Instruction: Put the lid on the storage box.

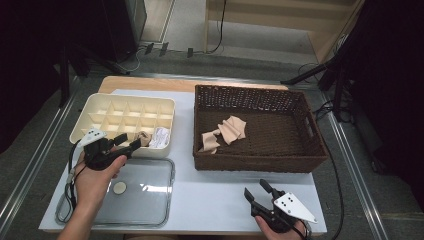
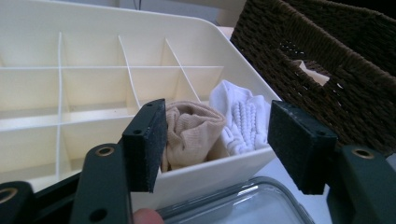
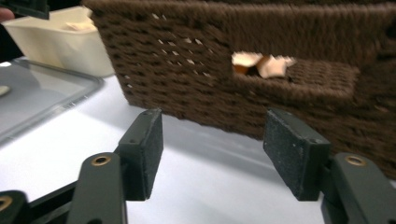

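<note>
A cream divided organizer box [image 1: 100, 107] stands at the left of the table. A rolled beige sock [image 2: 191, 133] sits in one of its near compartments, with a white sock [image 2: 238, 121] in the compartment beside it. My left gripper [image 1: 130, 141] hovers at the box's near edge; its jaws stand open on either side of the beige sock [image 1: 144, 138] without touching it. A brown wicker basket [image 1: 250, 162] at the right holds loose beige socks [image 1: 227, 131]. My right gripper [image 1: 255, 188] rests low in front of the basket, open with nothing between its jaws.
A clear plastic lid [image 1: 145, 195] lies in front of the organizer with a small round disc [image 1: 119, 188] on it. In the right gripper view the basket wall [image 3: 187, 60] stands close ahead, with beige cloth [image 3: 261, 63] showing through its handle hole.
</note>
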### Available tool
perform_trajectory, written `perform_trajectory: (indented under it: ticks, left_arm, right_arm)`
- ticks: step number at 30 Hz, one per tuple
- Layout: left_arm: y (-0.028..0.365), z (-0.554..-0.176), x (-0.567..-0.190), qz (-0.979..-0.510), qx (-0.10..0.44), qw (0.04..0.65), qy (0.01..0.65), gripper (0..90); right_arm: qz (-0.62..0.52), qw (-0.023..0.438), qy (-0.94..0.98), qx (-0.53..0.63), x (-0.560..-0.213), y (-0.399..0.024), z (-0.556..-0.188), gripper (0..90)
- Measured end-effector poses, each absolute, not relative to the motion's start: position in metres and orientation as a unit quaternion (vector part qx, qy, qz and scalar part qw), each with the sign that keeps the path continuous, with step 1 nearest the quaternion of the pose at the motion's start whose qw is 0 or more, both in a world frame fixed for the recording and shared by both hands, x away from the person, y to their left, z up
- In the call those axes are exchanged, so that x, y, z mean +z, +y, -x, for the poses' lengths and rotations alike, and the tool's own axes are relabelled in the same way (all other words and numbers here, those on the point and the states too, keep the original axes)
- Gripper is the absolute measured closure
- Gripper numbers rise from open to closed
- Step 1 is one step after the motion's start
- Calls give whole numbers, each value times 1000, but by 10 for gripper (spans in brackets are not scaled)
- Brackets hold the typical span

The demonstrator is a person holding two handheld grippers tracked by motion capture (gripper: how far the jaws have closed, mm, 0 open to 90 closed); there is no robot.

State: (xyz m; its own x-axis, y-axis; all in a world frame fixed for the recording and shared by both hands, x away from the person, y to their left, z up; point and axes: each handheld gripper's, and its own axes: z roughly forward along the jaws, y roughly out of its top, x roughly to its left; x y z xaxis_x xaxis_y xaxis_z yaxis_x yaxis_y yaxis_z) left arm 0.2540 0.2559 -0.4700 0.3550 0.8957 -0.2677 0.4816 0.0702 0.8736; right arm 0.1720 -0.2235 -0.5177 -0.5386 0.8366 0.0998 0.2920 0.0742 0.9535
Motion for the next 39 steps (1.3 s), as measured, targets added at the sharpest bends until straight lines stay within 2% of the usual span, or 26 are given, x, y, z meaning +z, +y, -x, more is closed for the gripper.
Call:
perform_trajectory:
  ticks: [2, 5, 11, 13, 19, 22, 23, 39]
  left_arm:
    - [256, -246, -471, -643, 212, 514, 527, 352]
    - [253, -237, -474, -633, 231, 516, 529, 247]
    - [243, -218, -484, -627, 236, 527, 522, 174]
    - [240, -213, -488, -624, 235, 533, 521, 137]
    - [233, -199, -502, -620, 234, 545, 513, 121]
    - [231, -196, -512, -624, 239, 536, 516, 70]
    - [231, -195, -519, -625, 231, 533, 521, 20]
    - [228, -196, -542, -650, 250, 480, 534, 16]
  right_arm:
    - [-405, 250, 690, 545, -514, -221, -172, 395]
    - [-401, 253, 694, 542, -510, -219, -171, 409]
    - [-403, 235, 696, 546, -500, -213, -173, 416]
    - [-404, 241, 697, 541, -495, -212, -173, 383]
    - [-403, 245, 697, 539, -485, -209, -177, 366]
    - [-401, 246, 698, 540, -477, -206, -181, 354]
    - [-397, 248, 699, 540, -472, -204, -185, 347]
    - [-405, 244, 699, 536, -444, -186, -229, 339]
